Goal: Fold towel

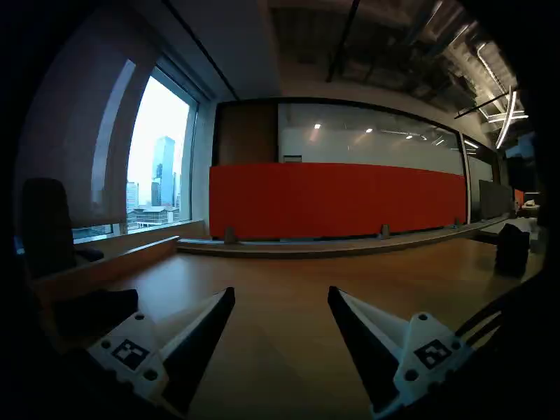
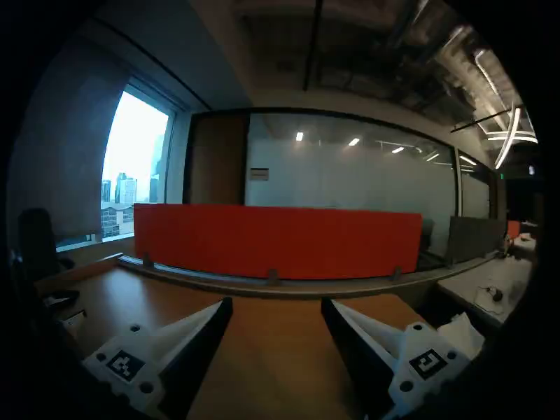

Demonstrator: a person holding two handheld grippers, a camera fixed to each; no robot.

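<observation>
In the left gripper view my left gripper hovers open over a wooden desk, with only bare wood between its dark fingers. The right gripper view has my right gripper open too, over the same kind of wooden desk, nothing held. A crumpled white cloth lies low at the right edge of the right gripper view, beside the right finger; I cannot tell whether it is the towel.
A red divider panel stands along the desk's far edge, also seen as the red panel. A bright window is at left with a dark chair below it. A dark object sits at far right.
</observation>
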